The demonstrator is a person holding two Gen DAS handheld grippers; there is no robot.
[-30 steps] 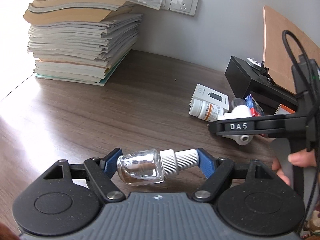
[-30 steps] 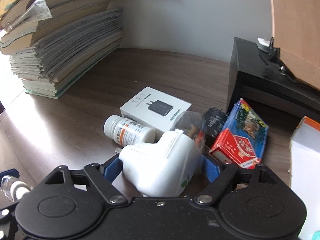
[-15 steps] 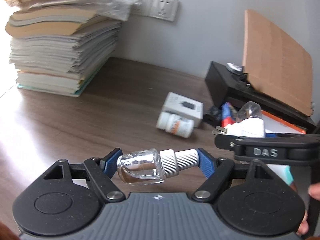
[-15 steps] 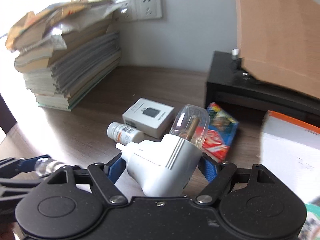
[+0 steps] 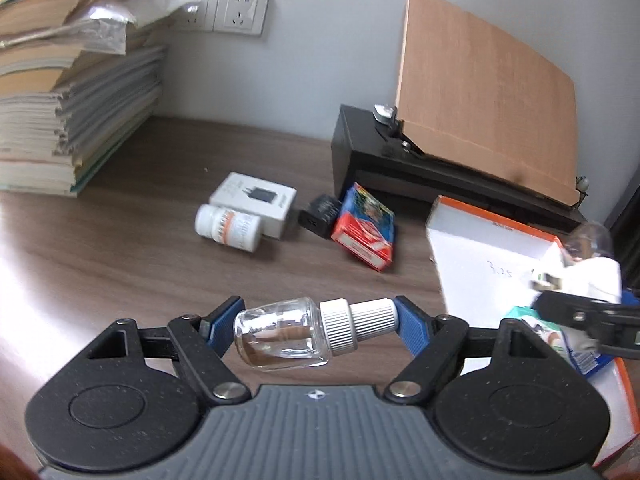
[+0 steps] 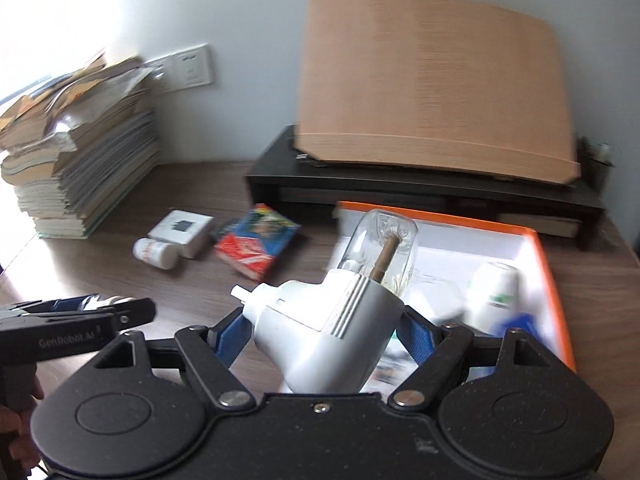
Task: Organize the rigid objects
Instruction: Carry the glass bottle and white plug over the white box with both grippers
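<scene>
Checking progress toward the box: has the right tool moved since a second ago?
Yes. The right tool and its white plug-in device rose from beside the pill bottle toward the orange box.

I see dark wood-grain desk (image 5: 132, 216) against pale grey wall (image 5: 320, 48). Tall stack of books and papers (image 5: 68, 92) sits on desk at far left, touching wall. Double wall socket (image 5: 224, 10) just right of stack's top. Black monitor riser (image 6: 420, 188) stands right of stack, well apart, along wall. Tan wooden board (image 6: 432, 92) leans on riser, tilted back toward wall. Strong daylight washes desk and wall left of stack (image 6: 52, 28).
</scene>
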